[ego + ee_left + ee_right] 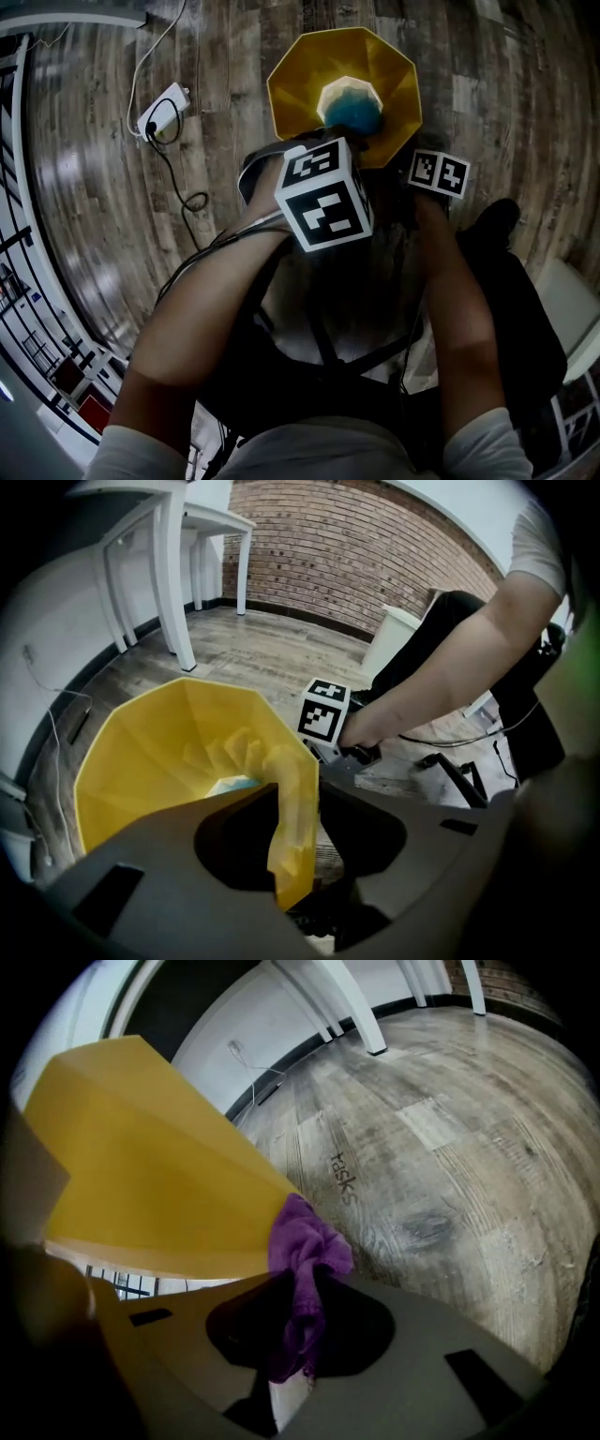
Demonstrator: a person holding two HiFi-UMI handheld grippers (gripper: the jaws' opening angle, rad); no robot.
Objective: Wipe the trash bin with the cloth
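Left tool [295, 900], spread, astride trash bin [141, 761] rim; right tool [298, 1326] pinched purple cloth [305, 1241] at outer wall. Mid-wipe; next needed stroke along wall.

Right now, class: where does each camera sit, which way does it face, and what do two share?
Head view: on the person's head, facing steeply down at the yellow bin and wooden floor; both arms show.
Left gripper view: on the left gripper, looking along its jaws, bin rim between them; the right arm shows.
Right gripper view: on the right gripper, jaws holding the purple cloth beside the bin's outside.
All share the bin.
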